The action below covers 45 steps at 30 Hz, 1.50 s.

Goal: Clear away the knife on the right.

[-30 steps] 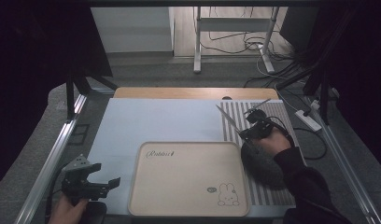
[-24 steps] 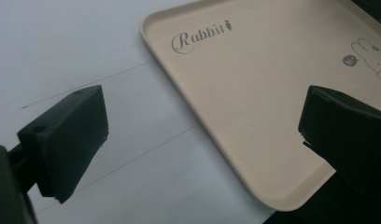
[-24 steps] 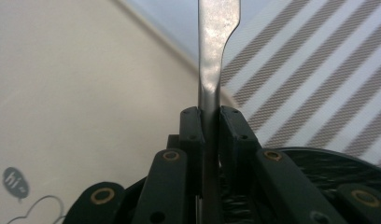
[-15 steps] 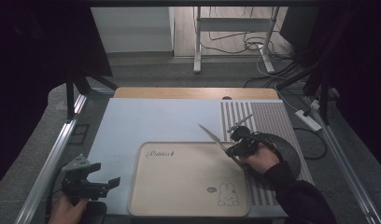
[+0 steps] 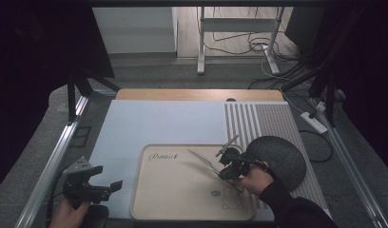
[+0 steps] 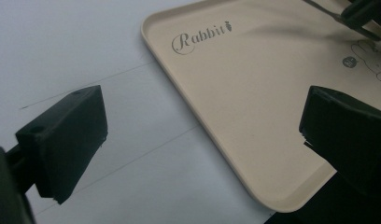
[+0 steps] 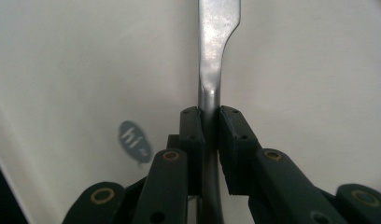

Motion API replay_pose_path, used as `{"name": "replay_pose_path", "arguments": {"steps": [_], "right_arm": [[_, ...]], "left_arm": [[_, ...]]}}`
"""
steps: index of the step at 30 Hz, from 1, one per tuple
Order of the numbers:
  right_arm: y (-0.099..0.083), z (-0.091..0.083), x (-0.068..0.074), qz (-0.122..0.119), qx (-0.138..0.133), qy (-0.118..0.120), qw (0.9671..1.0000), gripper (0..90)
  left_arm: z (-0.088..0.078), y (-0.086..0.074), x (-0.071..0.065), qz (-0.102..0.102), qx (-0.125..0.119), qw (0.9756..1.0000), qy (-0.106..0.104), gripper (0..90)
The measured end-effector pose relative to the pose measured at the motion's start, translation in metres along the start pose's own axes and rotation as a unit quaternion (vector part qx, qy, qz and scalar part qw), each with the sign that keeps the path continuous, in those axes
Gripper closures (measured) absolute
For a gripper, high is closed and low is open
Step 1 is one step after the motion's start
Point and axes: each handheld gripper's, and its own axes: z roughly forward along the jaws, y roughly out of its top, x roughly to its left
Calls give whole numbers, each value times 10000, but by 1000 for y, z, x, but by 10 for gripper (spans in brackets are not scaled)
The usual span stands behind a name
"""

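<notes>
Steel, stiff and slick: your right gripper [image 7: 208, 135] clamps the knife [image 7: 215, 51] by its handle above the tray [image 5: 154, 199]; grip firmly. Left gripper [image 6: 202, 135] gapes wide, empty.

Dark round mat [image 5: 282, 159] at table's right, power strip [image 5: 314, 122] and cables [image 5: 235, 47] on floor

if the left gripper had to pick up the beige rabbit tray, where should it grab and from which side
Probably the tray's rounded near corner or near rim, approached low from the person's side. The raised lip suits two jaws, and it lies flat right ahead of the open left gripper, away from the right gripper holding the metal utensil.
</notes>
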Motion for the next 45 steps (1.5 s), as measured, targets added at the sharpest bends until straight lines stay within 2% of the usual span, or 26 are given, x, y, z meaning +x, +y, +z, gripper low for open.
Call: {"name": "replay_pose_path", "arguments": {"steps": [1, 4, 8, 10, 12, 14, 15, 16, 17, 19, 20, 21, 22, 24, 26, 29, 32, 36, 45], "right_arm": [[-2, 3, 7, -51, 120, 24, 9999, 797], [-6, 10, 16, -133, 286, 38, 9995, 796], [-7, 16, 18, -281, 422, 65, 9987, 786], [-7, 13, 15, -239, 296, 205, 9991, 751], [-3, 6, 11, -266, 59, 210, 9994, 744], [2, -1, 8, -261, -160, 286, 9991, 828], [2, -1, 8, -261, -160, 286, 9991, 828], [4, -2, 8, -310, -220, 348, 9987, 887], [9, -2, 11, -456, -283, 386, 9978, 895], [13, 0, 13, -519, -260, 433, 9974, 895], [20, 5, 18, -651, -310, 471, 9963, 895], [20, 5, 18, -651, -310, 471, 9963, 895], [28, 14, 24, -734, -322, 576, 9951, 895], [35, 24, 31, -988, -202, 540, 9934, 895], [39, 34, 37, -1250, -130, 362, 9914, 895], [42, 43, 38, -1338, -47, 192, 9908, 895], [41, 43, 33, -1208, -39, 179, 9925, 895], [39, 41, 25, -1104, -32, -41, 9939, 896], [30, 34, 5, -801, -2, -159, 9967, 896]], "left_arm": [[0, 0, 0, 0, -4, 10000, -1, 21], [0, 0, 0, 5, 1, 10000, -2, 21], [0, 0, 0, 14, 6, 10000, 5, 21], [0, 0, 0, 5, 3, 10000, 2, 22], [0, 0, 0, 8, 10, 10000, 5, 22], [1, 0, 0, 19, 16, 10000, 6, 22], [1, 0, 0, 19, 16, 10000, 6, 22], [1, 0, 0, 22, 16, 10000, 6, 22], [1, 0, 0, 26, 15, 10000, 7, 22], [1, 0, 0, 25, 15, 10000, 8, 22], [1, 0, 0, 22, 19, 10000, 11, 22], [1, 0, 0, 22, 19, 10000, 11, 22], [1, 0, 0, 23, 18, 10000, 14, 22], [1, 0, 0, 20, 22, 10000, 19, 22], [0, 0, 0, 17, 21, 10000, 18, 22], [1, 0, 0, 25, 24, 10000, 26, 22], [1, 1, -2, 93, 62, 9999, 55, 24], [2, 1, -3, 147, 93, 9998, 78, 26], [3, 2, -6, 236, 157, 9995, 116, 28]]}}
